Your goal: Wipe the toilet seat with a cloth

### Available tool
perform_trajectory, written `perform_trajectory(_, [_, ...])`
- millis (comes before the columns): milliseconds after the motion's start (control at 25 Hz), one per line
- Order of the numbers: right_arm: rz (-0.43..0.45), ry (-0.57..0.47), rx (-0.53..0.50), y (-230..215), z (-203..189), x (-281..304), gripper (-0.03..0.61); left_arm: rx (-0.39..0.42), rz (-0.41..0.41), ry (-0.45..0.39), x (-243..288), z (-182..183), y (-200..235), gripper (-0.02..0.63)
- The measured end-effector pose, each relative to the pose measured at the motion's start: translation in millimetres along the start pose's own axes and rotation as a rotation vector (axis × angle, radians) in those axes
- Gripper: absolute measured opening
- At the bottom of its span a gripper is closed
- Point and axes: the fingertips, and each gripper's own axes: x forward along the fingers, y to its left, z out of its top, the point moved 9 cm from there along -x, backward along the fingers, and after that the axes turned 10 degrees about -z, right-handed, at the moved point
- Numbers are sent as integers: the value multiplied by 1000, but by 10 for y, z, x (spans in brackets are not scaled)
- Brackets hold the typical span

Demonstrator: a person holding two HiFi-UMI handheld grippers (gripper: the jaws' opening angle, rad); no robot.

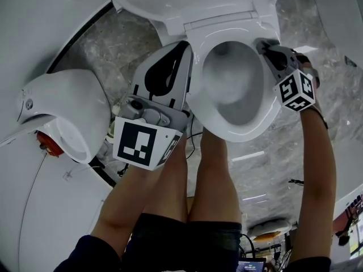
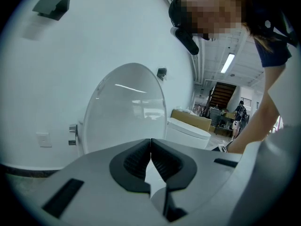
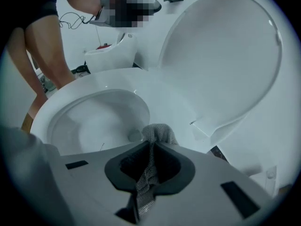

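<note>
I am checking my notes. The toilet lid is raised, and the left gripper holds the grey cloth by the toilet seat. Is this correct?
Not quite: the right gripper holds the grey cloth, pinched between its jaws, as the right gripper view shows. The left gripper is shut on nothing. The toilet lid is raised, and the cloth is by the toilet seat.

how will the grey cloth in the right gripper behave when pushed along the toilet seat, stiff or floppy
Probably floppy: the cloth bunches and folds where the right gripper pinches it. Its mesh weave looks light and slightly grippy, so it may drag rather than skid on the glossy toilet seat.
</note>
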Motion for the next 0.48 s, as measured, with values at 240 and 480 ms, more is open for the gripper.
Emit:
perform_trajectory(240, [164,64,53,576,-247,-261,48,8,-6,2,5,20,-93,20])
perform_trajectory(480, [374,112,5,1351,-282,-539,48,13,-12,-2,29,69,-165,20])
